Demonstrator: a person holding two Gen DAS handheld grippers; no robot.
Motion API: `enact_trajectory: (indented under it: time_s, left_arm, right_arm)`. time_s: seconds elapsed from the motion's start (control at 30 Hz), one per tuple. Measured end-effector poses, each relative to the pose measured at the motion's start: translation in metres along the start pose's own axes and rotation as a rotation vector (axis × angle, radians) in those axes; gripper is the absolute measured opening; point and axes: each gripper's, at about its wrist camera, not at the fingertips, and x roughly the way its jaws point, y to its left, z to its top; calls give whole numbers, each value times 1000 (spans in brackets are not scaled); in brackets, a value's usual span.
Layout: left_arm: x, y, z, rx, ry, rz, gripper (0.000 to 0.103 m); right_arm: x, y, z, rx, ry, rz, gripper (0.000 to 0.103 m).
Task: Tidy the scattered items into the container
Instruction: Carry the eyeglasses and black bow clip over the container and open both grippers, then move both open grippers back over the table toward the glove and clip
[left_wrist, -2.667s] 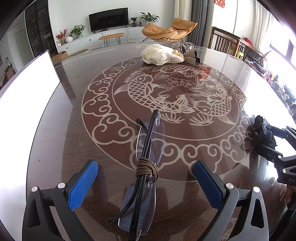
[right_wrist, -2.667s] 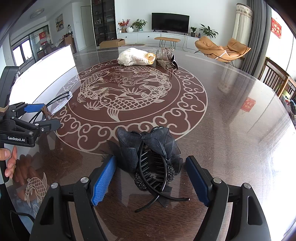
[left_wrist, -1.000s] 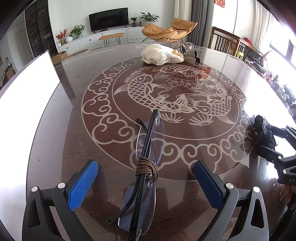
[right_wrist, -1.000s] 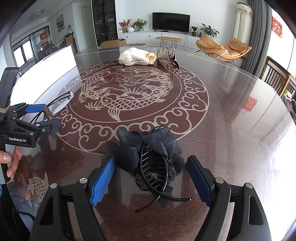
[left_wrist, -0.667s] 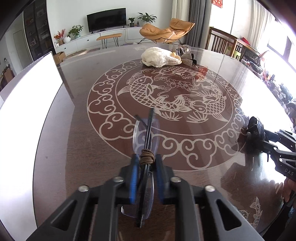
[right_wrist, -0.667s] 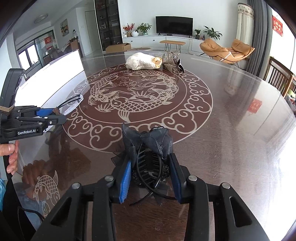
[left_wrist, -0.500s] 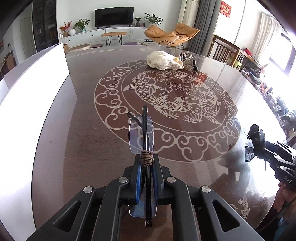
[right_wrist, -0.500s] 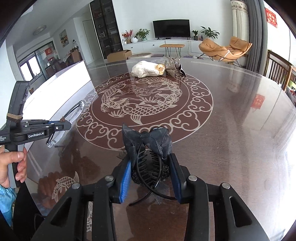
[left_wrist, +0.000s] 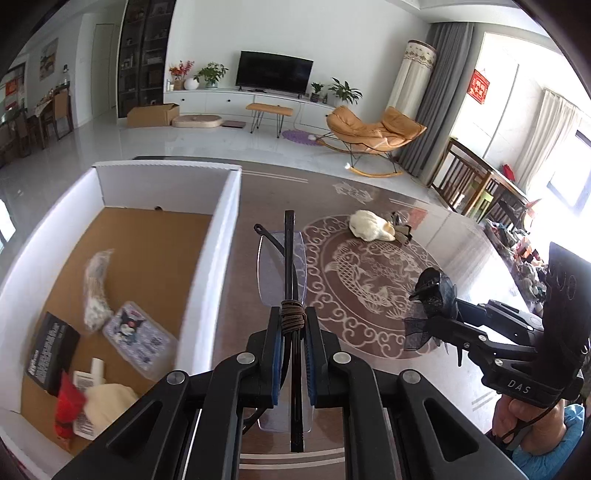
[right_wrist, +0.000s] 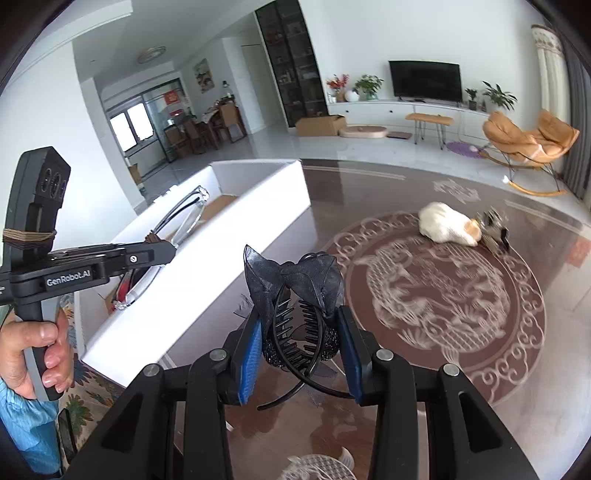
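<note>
The left gripper is clamping its blue pads on a folded pair of rimless glasses with a brown cord wound around the middle; the glasses are hanging clear of the table, one clear lens reaching forward past the fingertips and the other sitting back between the black fingers. The right gripper is pressing its jaws against both sides of a black hair claw clip topped with a sheer black bow, its teeth and curved prongs showing between the pads, also lifted off the table.

Just left of the glasses, a white cardboard box with a brown floor is sitting on the dark glossy table. Inside it are lying a small clear case with a cartoon print, a black carton and a fluffy pale strip. Far across the table, on its carp inlay, a cream knitted pouch is resting beside a small dark clip.
</note>
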Motion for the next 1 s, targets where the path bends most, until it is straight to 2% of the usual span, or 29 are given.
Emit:
enact_trajectory:
  time_s: [0.13, 0.27, 0.37, 0.47, 0.5, 0.53, 0.57, 0.6, 0.63, 0.77, 0.87, 0.93, 1.0]
  left_arm:
    - [-19, 78, 34, -81, -18, 133, 10]
    - [-8, 139, 45, -165, 9, 222, 10]
    - [18, 172, 39, -225, 60, 242, 10]
    - [53, 190, 29, -259, 143, 247, 12]
    - [62, 195, 25, -272, 160, 260, 15]
    - [69, 198, 22, -281, 178, 279, 27]
    - [74, 200, 19, -285, 190, 298, 39]
    - [76, 201, 16, -284, 190, 315, 65]
    - [75, 199, 14, -278, 179, 331, 80]
    - [61, 180, 12, -219, 138, 386, 81]
    - [43, 149, 17, -141, 91, 392, 81]
    - [32, 115, 19, -78, 54, 378, 82]
    - [23, 74, 19, -20, 17, 331, 85]
  right_arm:
    - [40, 79, 79, -117, -40, 123, 39]
    - [109, 142, 130, -209, 7, 155, 39]
    - [171, 166, 141, -258, 96, 110, 39]
    - [221, 174, 135, -276, 187, 72, 42]
    - [234, 173, 132, -264, 214, 62, 51]
    - [244, 170, 129, -243, 235, 62, 55]
    - [251, 167, 127, -220, 244, 68, 59]
    - [254, 164, 126, -199, 243, 71, 60]
    - [256, 160, 127, -183, 235, 71, 60]
    - [242, 142, 129, -137, 189, 105, 63]
    - [212, 118, 123, -107, 117, 105, 63]
    - [190, 96, 114, -73, 82, 97, 63]
    - [164, 71, 97, -37, 61, 81, 63]
